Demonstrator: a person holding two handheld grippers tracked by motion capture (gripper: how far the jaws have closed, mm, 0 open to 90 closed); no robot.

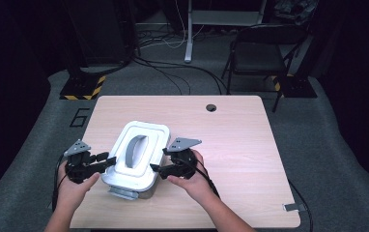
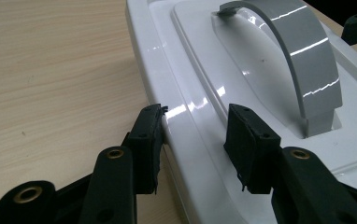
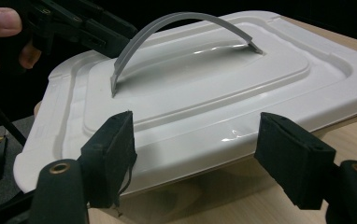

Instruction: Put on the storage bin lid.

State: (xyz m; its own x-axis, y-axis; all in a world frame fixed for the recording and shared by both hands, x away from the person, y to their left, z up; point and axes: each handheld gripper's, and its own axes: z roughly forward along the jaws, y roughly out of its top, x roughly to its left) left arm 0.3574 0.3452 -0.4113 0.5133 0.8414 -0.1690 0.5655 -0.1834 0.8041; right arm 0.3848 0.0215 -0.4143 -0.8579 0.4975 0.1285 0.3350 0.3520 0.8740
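Lid [image 1: 139,150] rim clamped by left gripper [image 2: 193,135]; right gripper [image 3: 197,158], jaws apart at opposite edge, should close squarely on rim before lifting level.

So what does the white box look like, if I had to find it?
Look at the wooden table. On its left half sits the white box, between two black claws. Its grey arched handle on the lid sets it apart.

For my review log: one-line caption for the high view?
Two hand-held grippers, left and right, flank a white lidded box.
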